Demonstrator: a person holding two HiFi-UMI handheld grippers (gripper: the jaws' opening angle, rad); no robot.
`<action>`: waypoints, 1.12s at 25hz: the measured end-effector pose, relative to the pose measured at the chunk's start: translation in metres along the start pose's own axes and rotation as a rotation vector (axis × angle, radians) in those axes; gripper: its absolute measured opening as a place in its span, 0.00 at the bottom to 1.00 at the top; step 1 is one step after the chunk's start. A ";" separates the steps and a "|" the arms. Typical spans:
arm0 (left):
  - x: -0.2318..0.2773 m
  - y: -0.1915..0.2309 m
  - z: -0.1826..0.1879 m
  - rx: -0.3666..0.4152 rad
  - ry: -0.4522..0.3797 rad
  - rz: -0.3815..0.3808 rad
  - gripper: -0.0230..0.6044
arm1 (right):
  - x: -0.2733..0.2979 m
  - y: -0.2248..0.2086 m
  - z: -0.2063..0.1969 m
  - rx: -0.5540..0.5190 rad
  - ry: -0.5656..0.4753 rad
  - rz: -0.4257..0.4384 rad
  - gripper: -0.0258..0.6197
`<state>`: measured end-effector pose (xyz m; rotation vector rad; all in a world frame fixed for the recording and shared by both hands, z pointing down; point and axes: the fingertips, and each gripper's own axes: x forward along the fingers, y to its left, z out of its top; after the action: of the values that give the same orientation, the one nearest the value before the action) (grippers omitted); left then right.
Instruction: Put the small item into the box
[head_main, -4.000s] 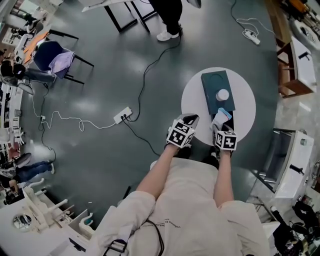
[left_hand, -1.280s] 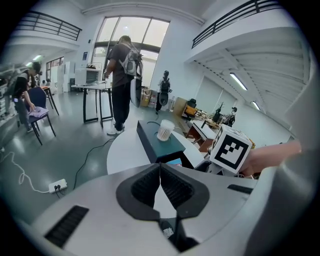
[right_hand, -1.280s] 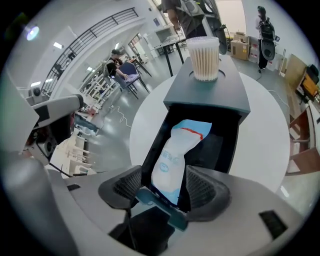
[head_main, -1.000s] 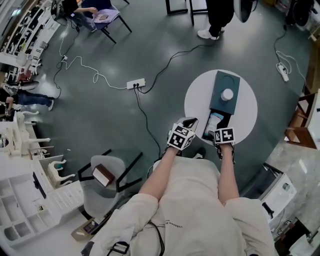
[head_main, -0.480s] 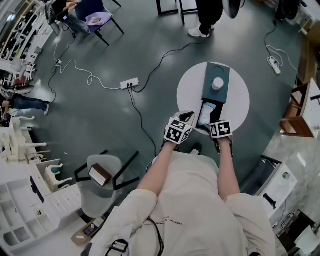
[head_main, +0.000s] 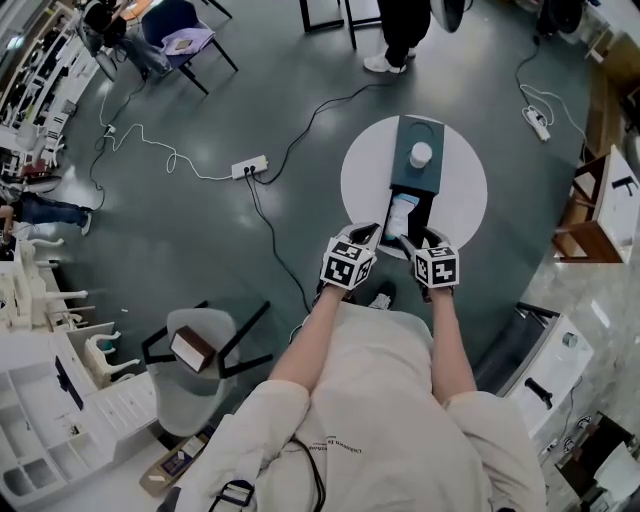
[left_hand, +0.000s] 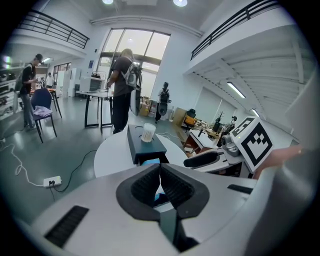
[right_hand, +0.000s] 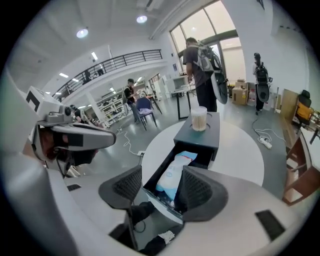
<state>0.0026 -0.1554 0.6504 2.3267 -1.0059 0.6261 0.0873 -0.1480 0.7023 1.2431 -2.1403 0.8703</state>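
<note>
The packet lay in the box's pulled-out drawer on the round counter, with a cup on the box top. The right hand-held gripper was spread, its jaws apparently astride the drawer's front. The left hand-held gripper was pressed together, empty.

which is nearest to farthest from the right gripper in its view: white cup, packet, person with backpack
1. Packet, in the open drawer just ahead of the right gripper.
2. White cup, on the box top behind the drawer.
3. Person with backpack, standing beyond the table.
</note>
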 end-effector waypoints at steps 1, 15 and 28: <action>-0.001 -0.002 -0.001 -0.002 -0.007 0.006 0.07 | -0.004 0.001 0.000 -0.005 -0.018 -0.001 0.45; 0.010 -0.033 -0.009 -0.026 -0.013 -0.033 0.07 | -0.033 0.001 -0.019 0.004 -0.057 0.001 0.45; 0.005 -0.025 -0.017 -0.052 -0.017 -0.007 0.07 | -0.036 -0.003 -0.004 0.045 -0.135 0.004 0.39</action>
<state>0.0207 -0.1326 0.6596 2.2929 -1.0093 0.5724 0.1068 -0.1258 0.6809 1.3554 -2.2396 0.8627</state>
